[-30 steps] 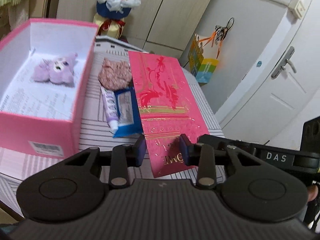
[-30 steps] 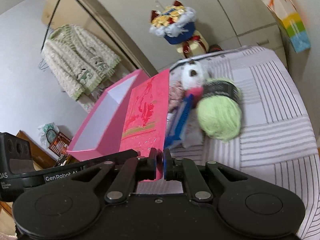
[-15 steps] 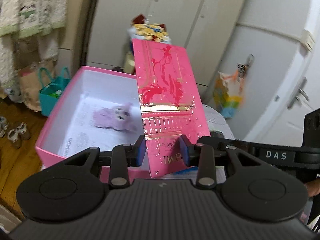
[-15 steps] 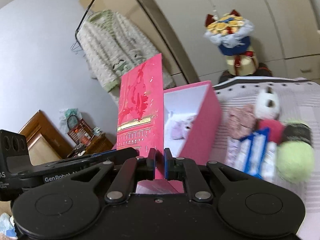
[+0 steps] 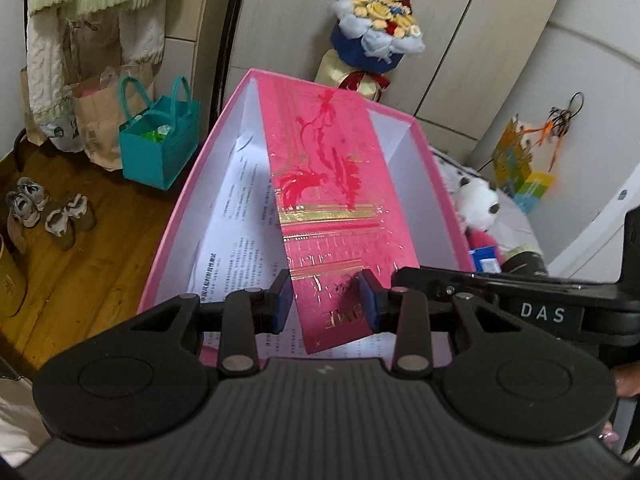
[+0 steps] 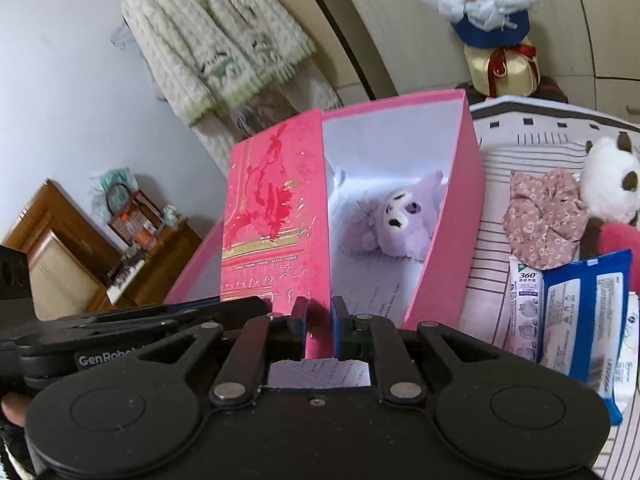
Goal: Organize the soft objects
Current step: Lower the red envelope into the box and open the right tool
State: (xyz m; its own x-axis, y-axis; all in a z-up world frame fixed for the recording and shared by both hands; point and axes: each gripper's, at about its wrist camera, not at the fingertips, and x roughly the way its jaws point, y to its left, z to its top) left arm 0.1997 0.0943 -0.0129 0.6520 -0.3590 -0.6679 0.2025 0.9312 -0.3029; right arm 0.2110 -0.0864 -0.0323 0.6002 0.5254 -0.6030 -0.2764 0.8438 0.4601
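Left tongs (image 5: 325,300) clamp my red envelope (image 5: 332,200); right tongs (image 6: 320,320), just easing apart, straddle its edge. Its length runs ahead over the pink box (image 5: 168,240).

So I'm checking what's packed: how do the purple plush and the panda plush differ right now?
The purple plush lies inside the pink box; the panda plush sits outside it on the striped cloth. The purple one is lilac with a white face; the panda is white with dark patches. Both are small soft toys, untouched by either gripper.
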